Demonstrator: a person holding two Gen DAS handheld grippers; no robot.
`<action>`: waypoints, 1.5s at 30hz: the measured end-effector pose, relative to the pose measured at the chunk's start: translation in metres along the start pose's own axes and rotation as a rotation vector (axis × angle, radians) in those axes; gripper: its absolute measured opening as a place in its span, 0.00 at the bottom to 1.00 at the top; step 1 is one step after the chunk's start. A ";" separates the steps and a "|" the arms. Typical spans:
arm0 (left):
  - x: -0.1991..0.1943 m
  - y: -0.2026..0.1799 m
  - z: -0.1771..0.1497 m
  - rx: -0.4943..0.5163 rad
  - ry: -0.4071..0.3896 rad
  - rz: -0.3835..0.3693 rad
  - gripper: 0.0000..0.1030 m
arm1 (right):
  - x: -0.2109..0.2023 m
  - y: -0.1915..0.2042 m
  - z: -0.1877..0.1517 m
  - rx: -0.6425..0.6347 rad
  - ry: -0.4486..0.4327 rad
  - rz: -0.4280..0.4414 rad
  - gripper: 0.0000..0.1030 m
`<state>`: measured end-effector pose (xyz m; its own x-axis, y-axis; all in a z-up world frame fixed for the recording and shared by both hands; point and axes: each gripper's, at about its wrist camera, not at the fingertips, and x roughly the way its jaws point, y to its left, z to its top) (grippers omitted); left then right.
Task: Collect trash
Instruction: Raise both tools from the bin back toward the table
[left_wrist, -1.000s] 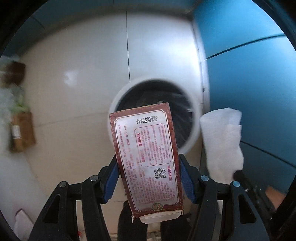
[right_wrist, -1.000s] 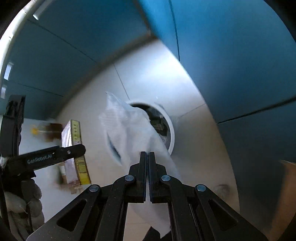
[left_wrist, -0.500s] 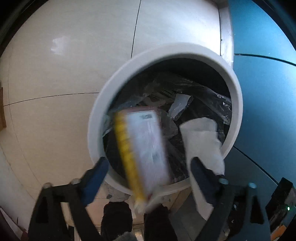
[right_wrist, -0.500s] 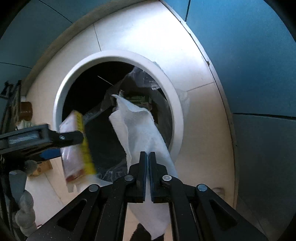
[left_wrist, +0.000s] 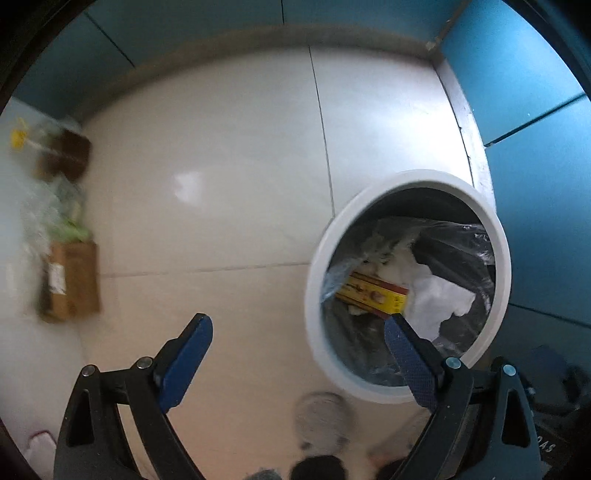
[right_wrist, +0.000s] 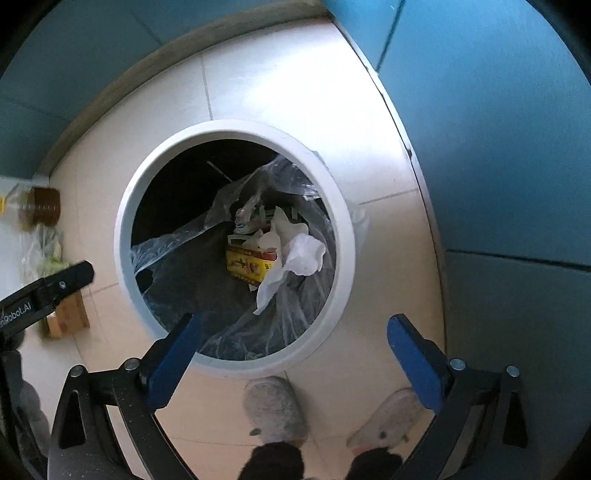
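Both my claws hang over the white round bin (right_wrist: 236, 251), and both are spread wide with nothing between the blue pads. My left claw (left_wrist: 299, 354) sits to the left of the bin's mouth, its right pad (left_wrist: 408, 360) overlapping the near rim in that view. My right claw (right_wrist: 295, 339) hovers above the bin's near edge, with the left pad (right_wrist: 173, 360) over the rim.

The bin (left_wrist: 406, 288) stands on pale floor tiles (left_wrist: 221, 184), close to a blue wall (right_wrist: 498, 147) on its right. A clear plastic liner (right_wrist: 255, 206) is crumpled loosely inside it.

The flat box (right_wrist: 251, 267) lies in the bin on top of the liner. It is a slim carton showing a yellow face with red print and a dark red edge. From my left view, the box (left_wrist: 376, 293) rests with its long axis running from the left rim toward the middle, dipping a little to the right, narrow yellow side up.

The white tissue (right_wrist: 295, 254) is crumpled just right of the box, touching its right end and partly draped over it. In the left view the tissue (left_wrist: 436, 302) is a bunched white mass at the box's right end.

Grey slippers (right_wrist: 275, 410) show on the floor near the bin. A brown cardboard box (left_wrist: 72, 280) lies well to the left.
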<state>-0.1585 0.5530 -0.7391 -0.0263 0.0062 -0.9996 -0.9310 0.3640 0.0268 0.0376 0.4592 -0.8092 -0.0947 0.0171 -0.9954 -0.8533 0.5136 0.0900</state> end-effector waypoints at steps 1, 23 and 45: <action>-0.007 0.000 -0.004 0.008 -0.015 0.016 0.92 | -0.003 0.001 -0.002 -0.006 -0.006 0.002 0.99; -0.284 -0.036 -0.098 0.020 -0.216 -0.009 0.92 | -0.294 -0.018 -0.094 -0.050 -0.238 0.029 0.99; -0.519 -0.098 -0.174 0.098 -0.394 -0.007 0.92 | -0.579 -0.091 -0.192 0.057 -0.449 0.216 0.99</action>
<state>-0.1167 0.3521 -0.2221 0.1395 0.3532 -0.9251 -0.8911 0.4521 0.0382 0.0720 0.2376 -0.2348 -0.0260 0.4892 -0.8718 -0.8081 0.5031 0.3064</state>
